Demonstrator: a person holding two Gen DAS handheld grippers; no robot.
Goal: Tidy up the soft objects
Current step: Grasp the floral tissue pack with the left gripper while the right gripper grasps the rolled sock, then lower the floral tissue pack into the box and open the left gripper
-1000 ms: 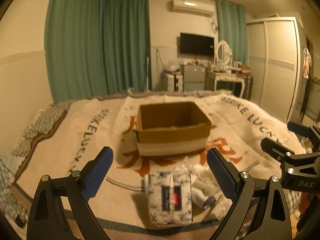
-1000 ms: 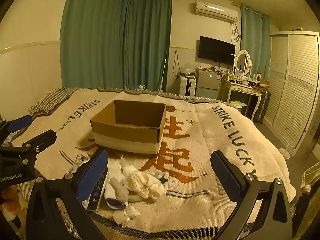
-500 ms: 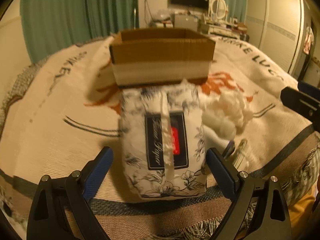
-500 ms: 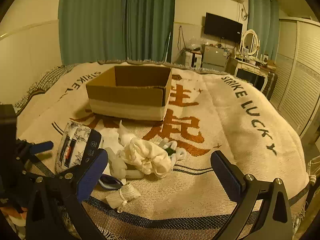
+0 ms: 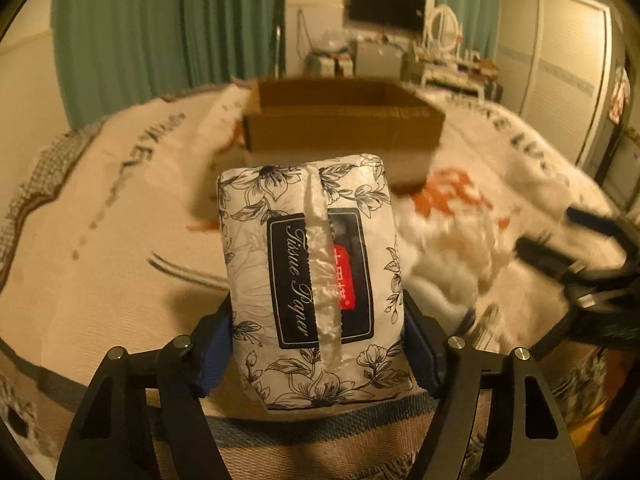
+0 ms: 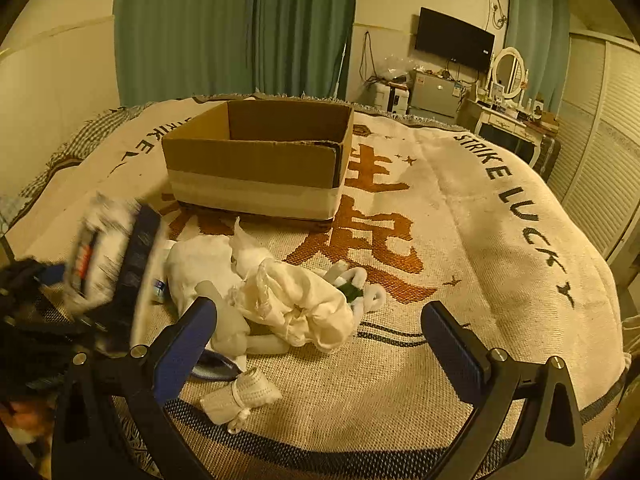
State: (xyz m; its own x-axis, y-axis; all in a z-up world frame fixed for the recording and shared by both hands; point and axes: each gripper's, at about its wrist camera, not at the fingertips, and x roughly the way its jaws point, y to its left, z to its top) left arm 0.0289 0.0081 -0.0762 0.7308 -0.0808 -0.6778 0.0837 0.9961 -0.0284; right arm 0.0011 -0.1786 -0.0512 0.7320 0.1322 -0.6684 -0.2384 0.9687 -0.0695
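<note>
Pinching the tissue pack [image 5: 312,280] between its two pads above the blanket [image 5: 120,248], the left gripper [image 5: 316,340] must next carry it into the cardboard box [image 5: 344,128], while the right gripper [image 6: 320,336] hangs spread wide over the white cloths [image 6: 288,300]

My left gripper [image 5: 318,354] has black, angular finger arms with triangular cut-outs, silver screw heads at the joints and dark blue pads [image 5: 420,354]. My right gripper [image 6: 318,344] is built the same: black arms, silver screws, ribbed blue pads [image 6: 452,346].
</note>
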